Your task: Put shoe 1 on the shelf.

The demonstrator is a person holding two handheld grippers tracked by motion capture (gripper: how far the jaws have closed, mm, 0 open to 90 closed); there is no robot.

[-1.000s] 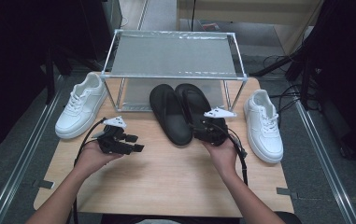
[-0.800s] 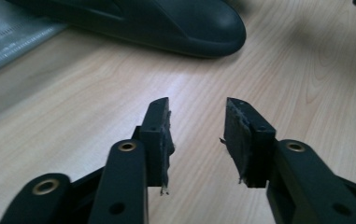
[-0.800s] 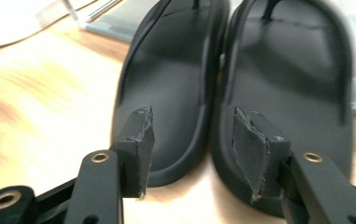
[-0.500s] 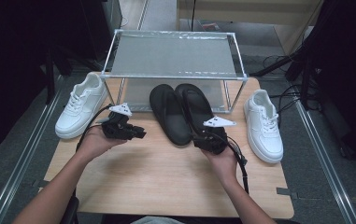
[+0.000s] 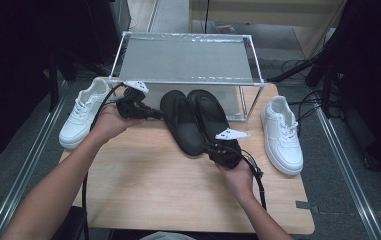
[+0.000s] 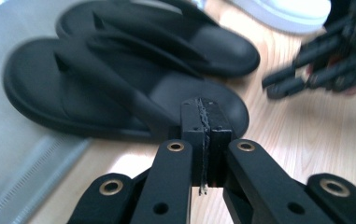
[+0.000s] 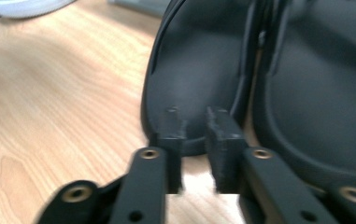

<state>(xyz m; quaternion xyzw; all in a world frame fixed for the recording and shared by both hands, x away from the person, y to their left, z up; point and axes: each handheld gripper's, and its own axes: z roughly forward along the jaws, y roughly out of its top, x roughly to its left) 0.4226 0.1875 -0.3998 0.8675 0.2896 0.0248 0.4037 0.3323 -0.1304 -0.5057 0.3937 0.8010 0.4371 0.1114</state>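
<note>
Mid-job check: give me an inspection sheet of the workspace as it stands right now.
Surface: wooden table, bare at the front; a strip of tape at its right edge.
Job's things: two black flip-flops side by side, toes under the rack.
Clutter: left white sneaker and right white sneaker at the table's sides.
Grippers: left gripper has just closed, shut on nothing, raised beside the flip-flops. Right gripper has just been closing; narrow gap left, tips at a flip-flop's heel, no grip seen.
Cables: left gripper's cable hangs off the front edge; right gripper's cable lies on the table.
Surroundings: floor cables behind right; dark elsewhere.
</note>
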